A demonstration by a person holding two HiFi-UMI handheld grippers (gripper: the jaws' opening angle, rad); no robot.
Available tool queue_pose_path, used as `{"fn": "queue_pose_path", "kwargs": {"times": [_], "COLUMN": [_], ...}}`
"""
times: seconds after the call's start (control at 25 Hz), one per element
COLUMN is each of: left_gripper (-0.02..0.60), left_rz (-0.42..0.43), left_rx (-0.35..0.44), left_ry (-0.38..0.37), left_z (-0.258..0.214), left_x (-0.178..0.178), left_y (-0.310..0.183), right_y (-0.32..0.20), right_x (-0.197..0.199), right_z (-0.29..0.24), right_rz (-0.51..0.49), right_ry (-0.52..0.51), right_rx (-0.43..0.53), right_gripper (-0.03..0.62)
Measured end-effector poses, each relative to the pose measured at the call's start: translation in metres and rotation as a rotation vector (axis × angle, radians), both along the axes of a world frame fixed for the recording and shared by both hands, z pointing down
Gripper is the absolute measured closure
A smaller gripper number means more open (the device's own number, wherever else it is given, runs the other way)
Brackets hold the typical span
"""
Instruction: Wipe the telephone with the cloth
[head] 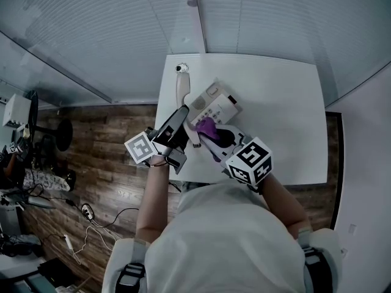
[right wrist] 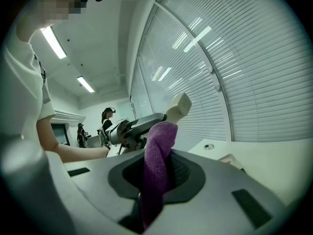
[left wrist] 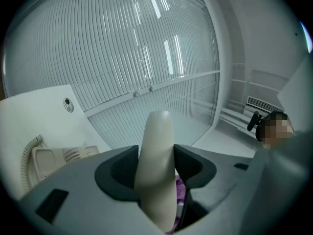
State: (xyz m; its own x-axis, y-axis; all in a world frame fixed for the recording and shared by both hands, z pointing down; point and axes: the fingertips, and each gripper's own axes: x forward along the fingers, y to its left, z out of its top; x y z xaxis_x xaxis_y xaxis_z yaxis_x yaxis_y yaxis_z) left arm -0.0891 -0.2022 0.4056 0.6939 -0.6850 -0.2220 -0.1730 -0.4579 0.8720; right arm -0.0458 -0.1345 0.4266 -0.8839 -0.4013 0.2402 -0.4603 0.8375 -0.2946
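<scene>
Fingers [left wrist: 116,173] clamp handset [left wrist: 157,146] — left gripper [left wrist: 156,173]; right gripper [right wrist: 159,175] pinches purple cloth [right wrist: 157,153].

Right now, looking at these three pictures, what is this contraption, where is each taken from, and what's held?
No robot here: a person holds a two-fingered gripper in each hand. The top-down picture comes from a head camera; the others from cameras on the grippers. On the white table sits a telephone base. The left gripper clamps the handset between its fingers, lifted off the base. The right gripper pinches a purple cloth close by.
</scene>
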Motion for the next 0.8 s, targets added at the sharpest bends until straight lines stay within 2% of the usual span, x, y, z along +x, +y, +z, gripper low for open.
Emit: {"fn": "queue_pose_path", "kwargs": {"times": [0.44,0.8], "left_gripper": [0.348,0.348], "left_rz": [-0.017,-0.040], "left_rx": [0.010,-0.023], "left_ry": [-0.019,-0.048], "left_z": [-0.005,0.010], "left_x": [-0.003,-0.011], "left_y": [-0.006,-0.014], "right_y": [0.013,0.016], "right_x": [0.001,0.002], "right_z": [0.008,0.019], "right_rz": [-0.031,-0.049], "right_ry": [0.016,0.049], "right_rx": [-0.022,-0.026], "right_gripper": [0.534,0.534]}}
